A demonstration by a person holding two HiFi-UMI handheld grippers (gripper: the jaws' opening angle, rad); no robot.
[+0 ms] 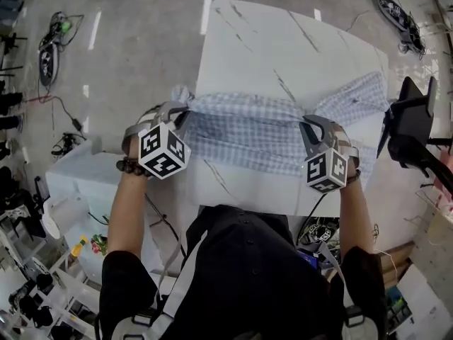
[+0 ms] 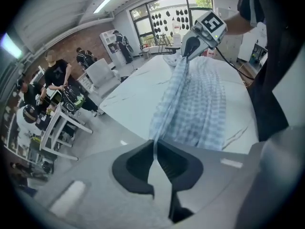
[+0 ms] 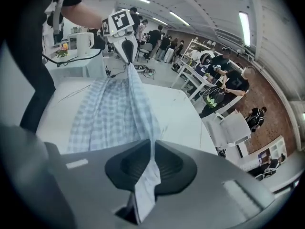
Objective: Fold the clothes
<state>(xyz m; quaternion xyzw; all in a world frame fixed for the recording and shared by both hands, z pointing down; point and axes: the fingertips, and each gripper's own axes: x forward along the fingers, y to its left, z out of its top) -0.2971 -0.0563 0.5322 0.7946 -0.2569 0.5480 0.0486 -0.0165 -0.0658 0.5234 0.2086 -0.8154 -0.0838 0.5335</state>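
Left gripper [image 1: 185,112]: jaws pressed together on left end of checked shirt [image 1: 248,129], thin cloth edge pinched between pads. Person's forearm behind it, bead bracelet [image 1: 131,167] at wrist.

Shirt: blue-and-white check, strung between both grippers, raised at pinched ends, middle lying on white marble-pattern table [image 1: 283,41]. One sleeve spread toward table's right corner.

Right gripper [image 1: 306,124]: jaws closed on shirt's right end, strip of cloth sticking back through pads.

Far right, just beside table: black stand [image 1: 410,126].

White table [image 1: 255,41], floor cables [image 1: 49,44], people nearby [image 2: 58,73]
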